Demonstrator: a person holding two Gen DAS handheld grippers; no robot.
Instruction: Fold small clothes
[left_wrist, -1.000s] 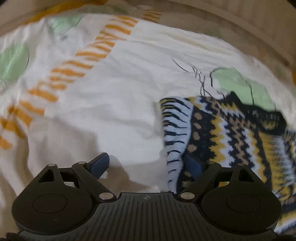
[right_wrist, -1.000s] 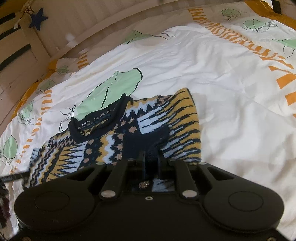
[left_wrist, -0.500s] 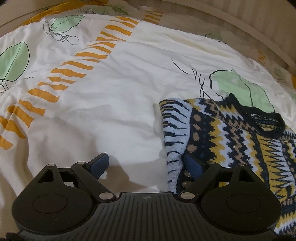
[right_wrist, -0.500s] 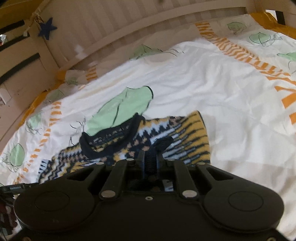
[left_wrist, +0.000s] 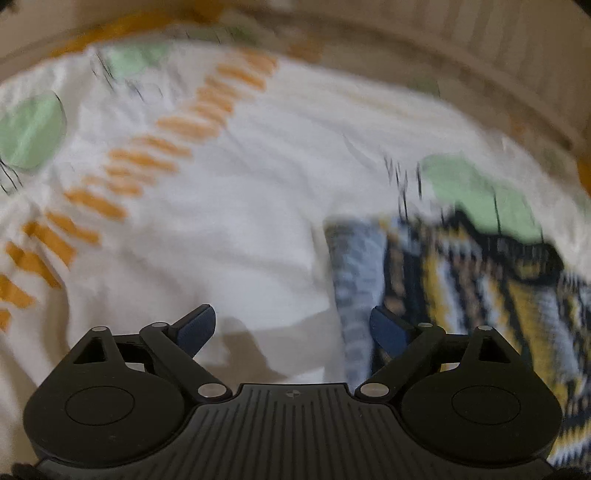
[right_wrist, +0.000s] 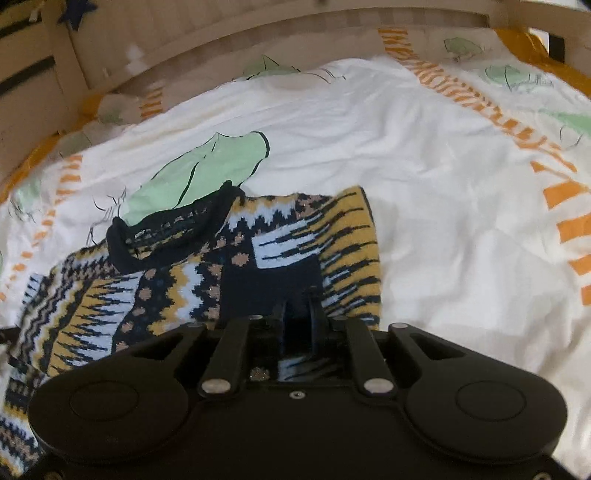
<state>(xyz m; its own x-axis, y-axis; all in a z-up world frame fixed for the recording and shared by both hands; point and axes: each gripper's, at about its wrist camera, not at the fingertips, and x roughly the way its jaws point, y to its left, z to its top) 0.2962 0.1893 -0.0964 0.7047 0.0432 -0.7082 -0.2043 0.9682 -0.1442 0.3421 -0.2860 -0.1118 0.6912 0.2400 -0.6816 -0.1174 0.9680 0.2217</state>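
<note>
A patterned knit sweater (right_wrist: 229, 269) lies on a white bedsheet (right_wrist: 443, 206) printed with green leaves and orange stripes, its dark collar toward the wooden bed frame (right_wrist: 258, 33). The right gripper (right_wrist: 297, 306) has just been opening, its narrow jaws around a dark fold of the sweater. The left gripper (left_wrist: 291, 325) hangs released, jaws wide over the sheet at the sweater's pale edge.

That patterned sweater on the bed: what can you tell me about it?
The sweater is a small knit in navy, mustard, white and tan zigzag bands, with a dark ribbed collar. It lies partly folded on a white leaf-print sheet. The right gripper, jaws just opening, has navy knit between its fingers.
</note>
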